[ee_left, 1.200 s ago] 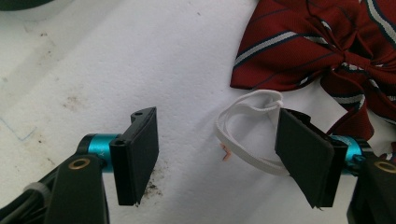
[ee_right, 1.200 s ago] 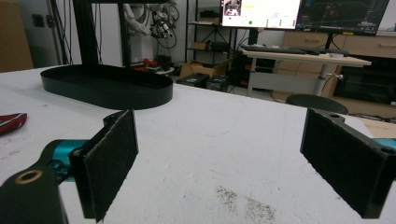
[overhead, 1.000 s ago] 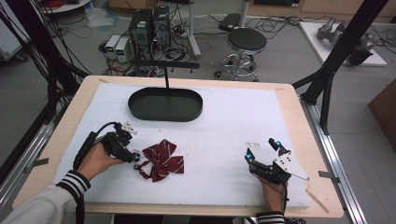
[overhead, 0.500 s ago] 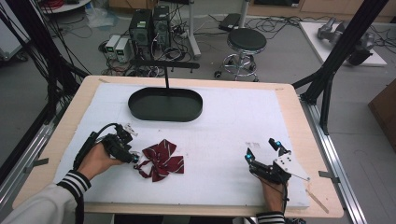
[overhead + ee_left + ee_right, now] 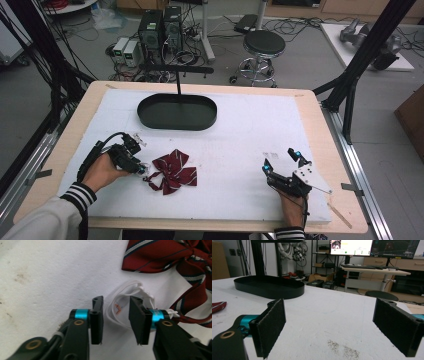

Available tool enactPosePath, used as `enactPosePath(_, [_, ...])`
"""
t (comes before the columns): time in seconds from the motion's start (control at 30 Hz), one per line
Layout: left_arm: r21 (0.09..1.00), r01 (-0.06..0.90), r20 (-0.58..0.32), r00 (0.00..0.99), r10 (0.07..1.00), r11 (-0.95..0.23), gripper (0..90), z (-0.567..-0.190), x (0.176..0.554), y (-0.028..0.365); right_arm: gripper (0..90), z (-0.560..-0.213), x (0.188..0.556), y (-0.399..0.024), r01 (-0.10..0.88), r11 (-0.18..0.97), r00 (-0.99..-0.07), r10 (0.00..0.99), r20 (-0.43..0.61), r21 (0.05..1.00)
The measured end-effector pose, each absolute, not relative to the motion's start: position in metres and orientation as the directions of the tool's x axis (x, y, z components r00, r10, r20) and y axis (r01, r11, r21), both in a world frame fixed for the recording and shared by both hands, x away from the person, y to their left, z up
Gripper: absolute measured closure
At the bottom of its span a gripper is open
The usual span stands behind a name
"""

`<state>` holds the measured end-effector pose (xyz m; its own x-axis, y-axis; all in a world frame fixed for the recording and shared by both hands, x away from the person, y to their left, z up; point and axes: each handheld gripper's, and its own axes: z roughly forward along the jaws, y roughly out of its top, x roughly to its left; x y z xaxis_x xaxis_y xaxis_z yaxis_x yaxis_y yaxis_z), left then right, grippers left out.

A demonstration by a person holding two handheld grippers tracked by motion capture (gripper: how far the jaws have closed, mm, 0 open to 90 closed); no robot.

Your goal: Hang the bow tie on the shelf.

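From above, the left gripper [image 5: 142,167] sits at the left end of a dark red striped bow tie [image 5: 174,170] that lies on the white mat [image 5: 250,130], near the front left, well apart from the black oval tray [image 5: 177,112] farther back. The tips of this gripper are too small and dark there to read, and the person's left hand [image 5: 102,171] covers much of its body.

The left gripper view settles more. The bow tie [image 5: 172,255] is cut off by the top and right edges, so only part of its wings and tails shows. A loop of thin white elastic cord [image 5: 117,306] attached to it curls on the mat, and part of the cord runs behind the right-hand jaw, where it is hidden. The jaws have just been closing and now stand a narrow gap apart, with the cord lying between them; the pads do not yet press on it, so nothing is grasped.

The right gripper [image 5: 282,161] rests near the front right of the mat, held by the right hand [image 5: 292,210], which is cut off by the bottom edge. In its own view the fingers [image 5: 270,326] are spread wide over bare mat, released and holding nothing, with the tray [image 5: 268,286] beyond them.
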<state>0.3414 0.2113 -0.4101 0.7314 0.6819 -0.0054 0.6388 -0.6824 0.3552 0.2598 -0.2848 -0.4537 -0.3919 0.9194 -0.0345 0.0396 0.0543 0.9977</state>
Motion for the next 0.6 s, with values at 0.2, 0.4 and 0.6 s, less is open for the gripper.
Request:
enactPosePath(0.2, [0.353, 0.632, 0.007, 0.736, 0.677, -0.69, 78.4, -0.4097, 0.3408, 0.2101, 10.3, -0.4537, 0.2597, -0.2849, 0.04, 0.051, -0.392, 0.919, -0.031, 0.998])
enactPosePath(0.4, [0.374, 0.62, 0.018, 0.738, 0.674, -0.689, 86.3, -0.4086, 0.339, 0.2103, 10.3, -0.4537, 0.2596, -0.2851, 0.039, 0.052, -0.392, 0.919, -0.033, 0.998])
enactPosePath(0.6, [0.413, 0.591, 0.037, 0.749, 0.661, -0.693, 86.9, -0.4048, 0.3368, 0.2136, 10.3, -0.4538, 0.2596, -0.2851, 0.038, 0.052, -0.391, 0.92, -0.033, 0.998])
